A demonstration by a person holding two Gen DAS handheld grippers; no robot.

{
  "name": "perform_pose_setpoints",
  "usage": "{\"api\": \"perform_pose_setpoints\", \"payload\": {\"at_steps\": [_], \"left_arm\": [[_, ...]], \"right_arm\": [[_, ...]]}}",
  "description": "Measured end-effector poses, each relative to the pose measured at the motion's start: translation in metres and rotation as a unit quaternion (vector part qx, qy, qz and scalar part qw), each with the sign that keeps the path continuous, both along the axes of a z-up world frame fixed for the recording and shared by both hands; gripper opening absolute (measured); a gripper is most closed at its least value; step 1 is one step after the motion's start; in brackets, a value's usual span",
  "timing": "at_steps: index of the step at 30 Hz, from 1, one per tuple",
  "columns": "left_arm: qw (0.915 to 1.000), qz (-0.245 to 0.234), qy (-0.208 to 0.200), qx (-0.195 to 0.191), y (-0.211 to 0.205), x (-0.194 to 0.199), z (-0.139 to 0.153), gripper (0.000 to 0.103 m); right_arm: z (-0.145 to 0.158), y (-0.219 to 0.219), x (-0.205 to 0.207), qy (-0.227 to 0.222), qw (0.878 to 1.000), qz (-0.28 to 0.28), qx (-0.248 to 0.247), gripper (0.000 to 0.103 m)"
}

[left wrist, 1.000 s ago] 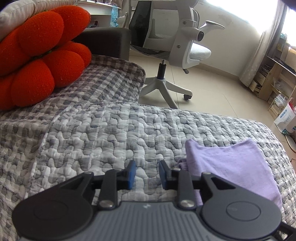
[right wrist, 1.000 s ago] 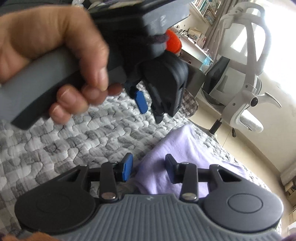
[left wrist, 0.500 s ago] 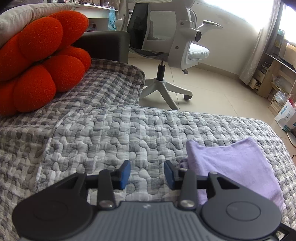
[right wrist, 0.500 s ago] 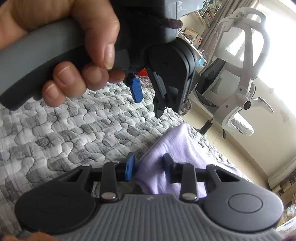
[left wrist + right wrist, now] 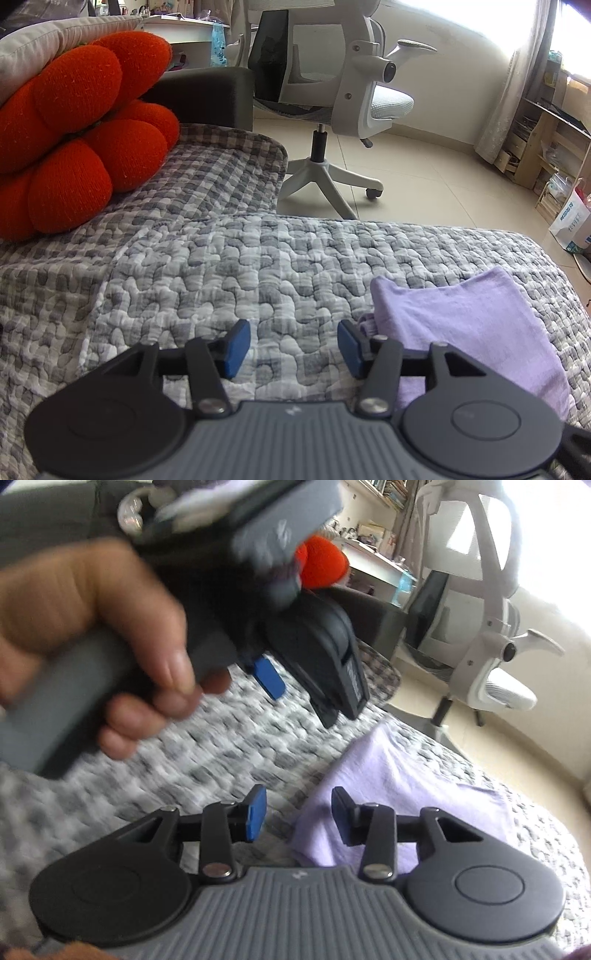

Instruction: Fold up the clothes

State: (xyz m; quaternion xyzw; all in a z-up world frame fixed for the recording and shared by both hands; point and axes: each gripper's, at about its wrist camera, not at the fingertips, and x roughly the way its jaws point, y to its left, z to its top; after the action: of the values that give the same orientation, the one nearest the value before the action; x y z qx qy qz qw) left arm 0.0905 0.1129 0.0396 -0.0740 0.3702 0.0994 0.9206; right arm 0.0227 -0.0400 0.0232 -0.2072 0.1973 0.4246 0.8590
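Red cushion (image 5: 77, 136): we saw it at the far left of the left wrist view, a lobed pumpkin-like shape resting on the quilt against a pale pillow (image 5: 55, 33).

Quilt (image 5: 221, 266): we found the grey and white quilted cover spread over the whole surface under both tools.

Left hand (image 5: 92, 635): in the right wrist view we saw it wrapped around the grey handle of its tool, at upper left, blurred.

Left gripper (image 5: 293, 345): we noted its blue pads spread and moving wider, with only bare quilt between them; the right-hand pad stood just beside the near left corner of the cloth, and we could not tell whether it touched.

Office chair (image 5: 347, 96): we saw the white chair standing on the tiled floor beyond the quilt's far edge.

Right gripper (image 5: 299, 818): we saw its fingers apart and widening, gripping nothing; the left edge of the cloth showed in the gap below them.

Purple cloth (image 5: 472, 332): we found the lilac garment lying folded and flat on the quilt, at the right of the left wrist view, near the quilt's right edge.

Shelving (image 5: 546, 140): we saw cluttered wooden shelves against the wall at far right, with a white box (image 5: 570, 225) on the floor beside them.
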Motion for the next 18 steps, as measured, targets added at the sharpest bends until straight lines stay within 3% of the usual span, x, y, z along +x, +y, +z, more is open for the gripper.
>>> {"api": "perform_pose_setpoints", "payload": {"at_steps": [2, 7, 11, 18], "left_arm": [[1.0000, 0.003, 0.001, -0.002, 0.001, -0.001, 0.000, 0.053], [0.9999, -0.009, -0.006, -0.008, -0.006, -0.007, 0.005, 0.054], [0.9992, -0.024, -0.010, -0.029, -0.015, -0.008, 0.006, 0.054], [0.9974, -0.054, -0.029, -0.038, -0.041, -0.017, 0.009, 0.054]], "right_arm": [[0.009, -0.009, 0.006, 0.010, 1.000, 0.003, 0.008, 0.044], [0.020, -0.049, 0.053, 0.077, 0.994, -0.069, 0.032, 0.044], [0.018, -0.086, 0.095, 0.158, 0.974, -0.138, 0.081, 0.044], [-0.007, -0.111, 0.131, 0.297, 0.928, -0.164, 0.153, 0.045]]}}
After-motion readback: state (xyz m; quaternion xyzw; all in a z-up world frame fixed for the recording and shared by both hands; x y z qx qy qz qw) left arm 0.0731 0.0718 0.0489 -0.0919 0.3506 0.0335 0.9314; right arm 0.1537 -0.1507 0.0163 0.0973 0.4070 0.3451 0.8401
